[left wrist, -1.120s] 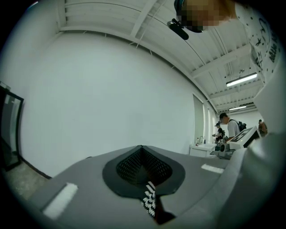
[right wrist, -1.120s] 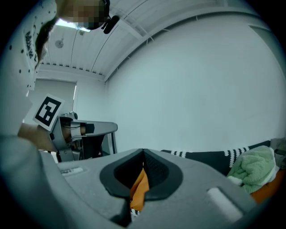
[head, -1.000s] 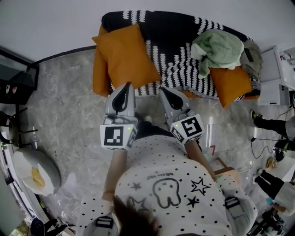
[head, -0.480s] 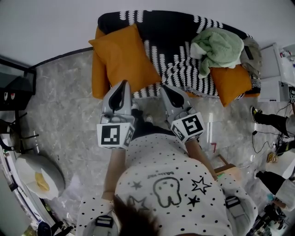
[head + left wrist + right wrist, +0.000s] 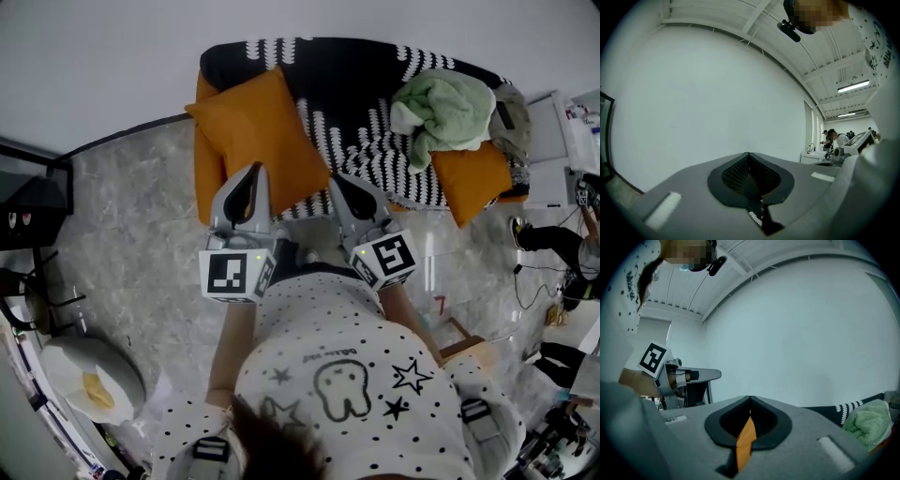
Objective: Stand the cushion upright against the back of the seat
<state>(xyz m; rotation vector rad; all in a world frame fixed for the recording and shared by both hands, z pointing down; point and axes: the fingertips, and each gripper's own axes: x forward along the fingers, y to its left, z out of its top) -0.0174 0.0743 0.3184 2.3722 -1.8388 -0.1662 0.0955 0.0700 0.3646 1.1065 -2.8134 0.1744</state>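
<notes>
Plainly both tools are pressed together with nothing between them: the left tool and the right tool hang just short of the sofa's near edge. The orange cushion sits at the seat's left end; whether it lies flat or half leans I cannot tell from above. It looks light, soft and floppy, so pinching both near corners should lift it without folding.
</notes>
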